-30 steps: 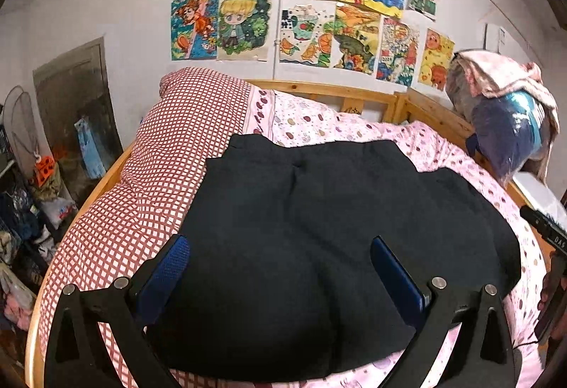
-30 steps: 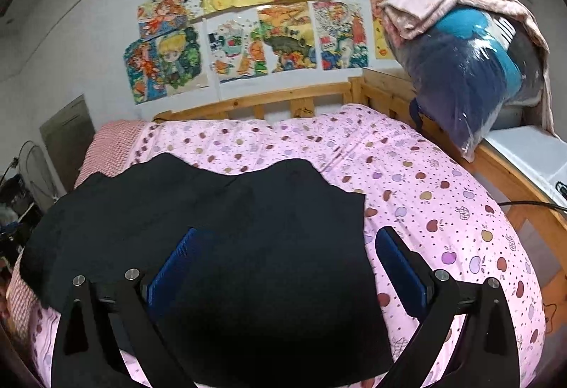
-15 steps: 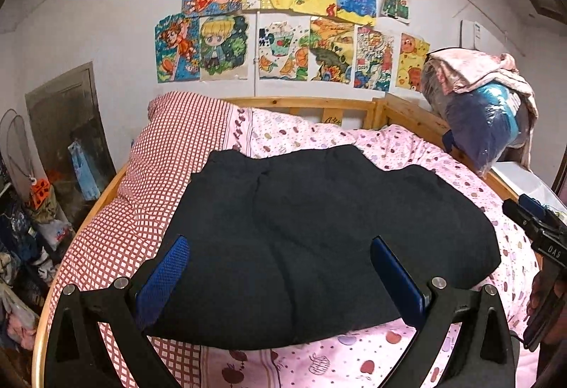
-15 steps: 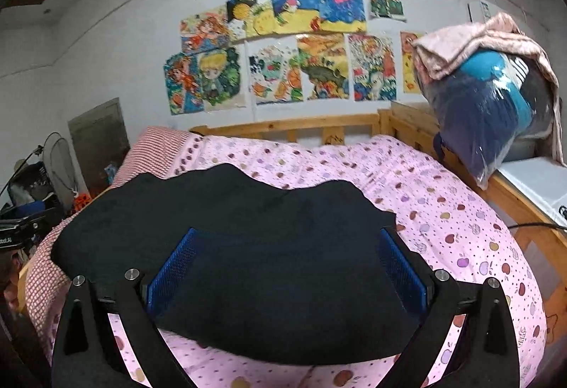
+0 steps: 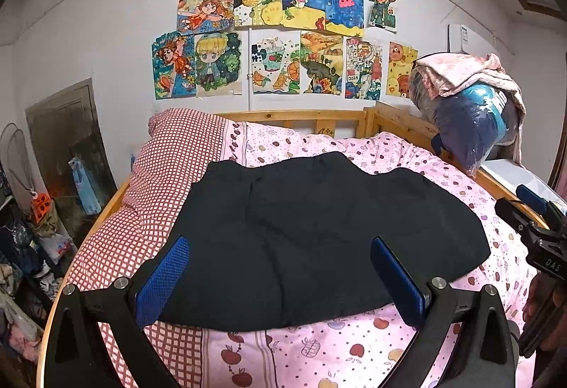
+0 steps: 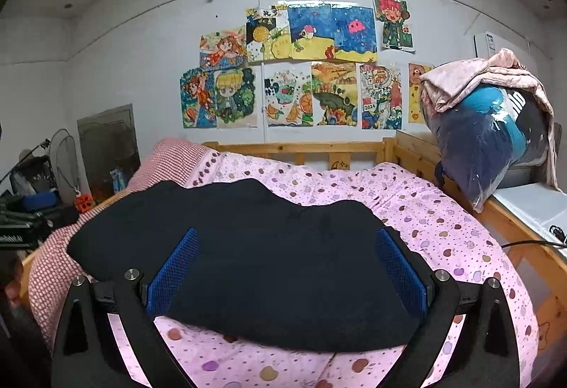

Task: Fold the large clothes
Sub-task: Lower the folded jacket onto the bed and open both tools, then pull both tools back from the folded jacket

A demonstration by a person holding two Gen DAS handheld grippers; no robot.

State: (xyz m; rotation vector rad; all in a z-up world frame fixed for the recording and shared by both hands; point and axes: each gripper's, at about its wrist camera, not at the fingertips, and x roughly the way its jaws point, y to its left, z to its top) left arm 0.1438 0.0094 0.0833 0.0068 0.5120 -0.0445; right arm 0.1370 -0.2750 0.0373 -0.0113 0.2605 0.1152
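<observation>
Hovering with jaws apart and empty, the left gripper [image 5: 280,276] and right gripper [image 6: 287,273] faced the dark garment [image 5: 319,235] lying on the bed [image 5: 489,207], apparently between folds, with the next move needing an edge pinched.

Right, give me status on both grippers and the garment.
Left gripper open, empty. Right gripper open, empty. Large black cloth garment lying spread on pink fruit-print bedcover, ungripped. Nothing on top of it.

White wall [image 5: 106,33] w/ drawings [image 5: 283,33], wooden bed frame [image 5: 319,115]
</observation>
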